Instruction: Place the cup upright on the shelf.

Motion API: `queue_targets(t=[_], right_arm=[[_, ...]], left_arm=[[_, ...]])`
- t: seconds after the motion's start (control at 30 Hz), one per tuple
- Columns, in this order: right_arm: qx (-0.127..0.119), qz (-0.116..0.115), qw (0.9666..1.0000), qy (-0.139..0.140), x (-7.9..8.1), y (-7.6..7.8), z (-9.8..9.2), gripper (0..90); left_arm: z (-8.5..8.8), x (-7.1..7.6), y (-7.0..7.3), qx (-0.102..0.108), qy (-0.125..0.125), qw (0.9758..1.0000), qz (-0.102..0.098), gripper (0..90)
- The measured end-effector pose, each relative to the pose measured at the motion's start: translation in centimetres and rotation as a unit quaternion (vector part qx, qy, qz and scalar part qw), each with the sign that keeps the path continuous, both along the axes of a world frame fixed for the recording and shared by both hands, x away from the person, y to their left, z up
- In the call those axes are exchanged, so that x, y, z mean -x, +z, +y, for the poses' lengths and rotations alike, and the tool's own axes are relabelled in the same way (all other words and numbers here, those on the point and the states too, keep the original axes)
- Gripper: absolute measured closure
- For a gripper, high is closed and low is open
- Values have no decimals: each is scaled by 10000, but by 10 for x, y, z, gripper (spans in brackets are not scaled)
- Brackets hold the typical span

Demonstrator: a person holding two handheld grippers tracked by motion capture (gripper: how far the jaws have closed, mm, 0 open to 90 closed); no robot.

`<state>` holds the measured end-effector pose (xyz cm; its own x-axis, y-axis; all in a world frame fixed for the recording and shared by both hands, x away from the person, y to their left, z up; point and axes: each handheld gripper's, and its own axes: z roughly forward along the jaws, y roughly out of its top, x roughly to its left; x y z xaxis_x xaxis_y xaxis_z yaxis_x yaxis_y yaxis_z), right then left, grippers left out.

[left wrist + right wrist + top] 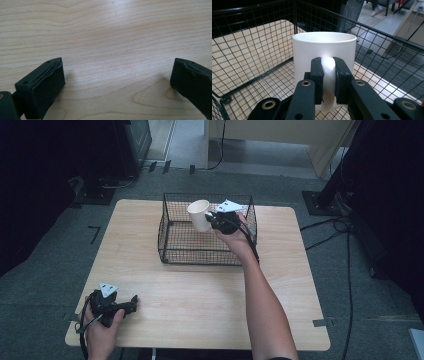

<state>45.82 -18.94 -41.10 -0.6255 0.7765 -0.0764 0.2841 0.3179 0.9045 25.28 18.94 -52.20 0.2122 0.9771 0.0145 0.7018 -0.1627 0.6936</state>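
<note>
My right gripper [328,75] is clamped on the handle [328,65] of a white mug [324,47]; both black pads press the handle's flanks, and the mug body stands upright directly ahead of the jaws, its open rim level. In the high view my right gripper [212,220] holds the mug [199,215] inside the black wire basket [172,251], above the mesh floor and nearer the far right wall than the near one; whether the mug base touches the mesh cannot be told. Beyond the mug, basket walls [257,30] rise on both sides. My left gripper [117,80] rests low over the bare wooden table [112,32], jaws wide apart with nothing between them. In the high view my left gripper [131,301] lies at the table's near left corner, well apart from the basket
</note>
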Motion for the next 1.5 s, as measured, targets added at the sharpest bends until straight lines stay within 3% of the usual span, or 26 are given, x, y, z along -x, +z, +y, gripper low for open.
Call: queue_targets(t=[0.17,0.27,0.5,0.8,0.93,0.97,1.03,1.3,1.33,1.5], right_arm=[[119,-12,9997,225,-3,-3,7,802],[316,93,9989,347,-7,-8,14,802],[505,224,9972,498,-13,-18,19,802],[603,373,9948,725,-16,-24,25,802],[711,523,9938,674,-16,-23,22,801],[884,569,9922,670,-16,-24,21,800],[968,645,9913,619,-16,-25,19,800],[1099,855,9894,403,-20,-33,10,797],[1146,935,9887,261,-21,-36,8,796],[1243,987,9873,116,-22,-37,8,794]], left_arm=[[0,0,0,1,-1,10000,0,0],[0,0,0,0,-1,10000,0,0],[0,0,0,2,1,10000,-5,0],[0,0,0,1,0,10000,-6,0],[0,0,0,-2,-2,10000,-2,0],[0,0,0,-1,-2,10000,-1,0],[0,0,0,0,-1,10000,-5,0],[0,0,0,2,-1,10000,-3,0],[0,0,0,-2,-4,10000,0,0],[0,0,0,1,-2,10000,-2,0]])
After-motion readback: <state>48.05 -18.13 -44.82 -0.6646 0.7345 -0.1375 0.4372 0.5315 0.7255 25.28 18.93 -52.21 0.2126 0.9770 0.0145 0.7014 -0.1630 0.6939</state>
